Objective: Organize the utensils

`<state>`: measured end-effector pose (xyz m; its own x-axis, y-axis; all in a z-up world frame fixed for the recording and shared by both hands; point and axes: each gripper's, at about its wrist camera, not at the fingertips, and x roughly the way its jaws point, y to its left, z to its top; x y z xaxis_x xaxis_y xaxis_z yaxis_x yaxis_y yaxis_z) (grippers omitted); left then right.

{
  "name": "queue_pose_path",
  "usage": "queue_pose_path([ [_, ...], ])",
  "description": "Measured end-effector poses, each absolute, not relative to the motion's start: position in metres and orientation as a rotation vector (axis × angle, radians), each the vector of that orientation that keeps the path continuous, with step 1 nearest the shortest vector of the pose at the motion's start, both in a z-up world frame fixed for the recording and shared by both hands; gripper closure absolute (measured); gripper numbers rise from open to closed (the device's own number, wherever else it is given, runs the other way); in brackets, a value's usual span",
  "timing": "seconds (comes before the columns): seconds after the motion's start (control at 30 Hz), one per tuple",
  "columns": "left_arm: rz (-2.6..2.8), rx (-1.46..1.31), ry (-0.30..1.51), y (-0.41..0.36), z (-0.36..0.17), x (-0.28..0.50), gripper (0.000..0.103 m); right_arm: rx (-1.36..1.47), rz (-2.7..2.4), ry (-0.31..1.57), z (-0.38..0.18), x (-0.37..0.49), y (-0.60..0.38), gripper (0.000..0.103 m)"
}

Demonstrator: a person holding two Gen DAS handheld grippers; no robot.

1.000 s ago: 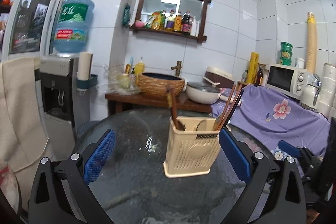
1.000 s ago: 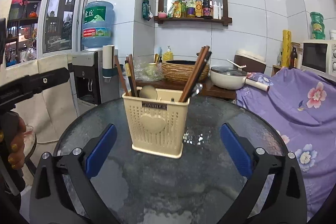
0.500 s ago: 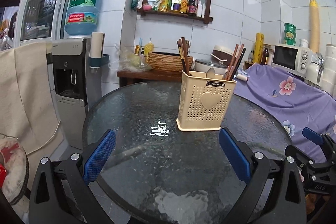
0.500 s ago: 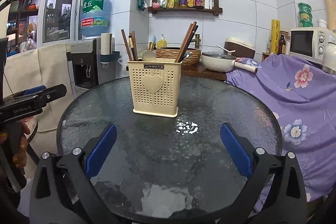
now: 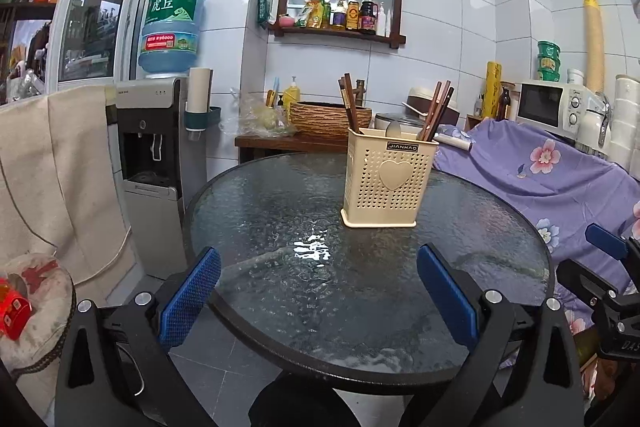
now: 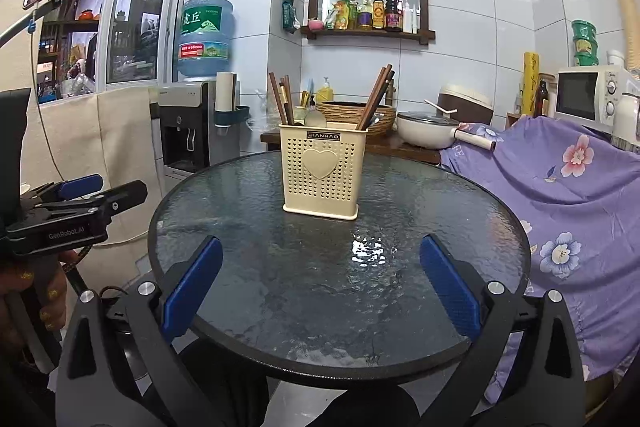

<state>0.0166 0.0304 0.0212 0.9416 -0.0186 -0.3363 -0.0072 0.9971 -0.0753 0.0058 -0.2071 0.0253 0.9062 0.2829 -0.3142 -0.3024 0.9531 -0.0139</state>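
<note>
A cream perforated utensil holder (image 5: pixel 388 179) (image 6: pixel 323 171) with a heart on its front stands on the round dark glass table (image 5: pixel 280 211) (image 6: pixel 420 211). Brown chopsticks (image 5: pixel 349 103) (image 6: pixel 280 99) lean in its left compartment, more chopsticks (image 5: pixel 438 109) (image 6: pixel 378 95) in its right, and a metal spoon (image 5: pixel 394 129) (image 6: pixel 315 118) sits between them. My left gripper (image 5: pixel 318 291) hangs open near the table's front edge, well short of the holder, holding nothing. My right gripper (image 6: pixel 320 287) is open too, empty and just as far back.
A water dispenser (image 5: pixel 160 147) stands left of the table, beside a chair draped in beige cloth (image 5: pixel 52 163). A purple floral cloth (image 6: pixel 568 195) covers furniture on the right. Behind the table, a wooden side table holds a basket (image 6: pixel 352 115) and pot (image 6: pixel 428 133).
Both grippers have pulled back from the holder toward the table's front edge; the holder now looks smaller and farther away. Both stayed open.
</note>
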Motion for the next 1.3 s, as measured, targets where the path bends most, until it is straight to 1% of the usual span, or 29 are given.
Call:
queue_pose_path([
  [0.23, -0.019, -0.055, 0.350, 0.020, 0.020, 0.007, 0.006, -0.067, 0.284, 0.289, 0.029, -0.006, -0.209, 0.006],
  [1.3, -0.006, -0.034, 0.363, 0.010, 0.022, 0.005, 0.006, -0.041, 0.265, 0.296, 0.031, -0.004, -0.216, 0.006],
])
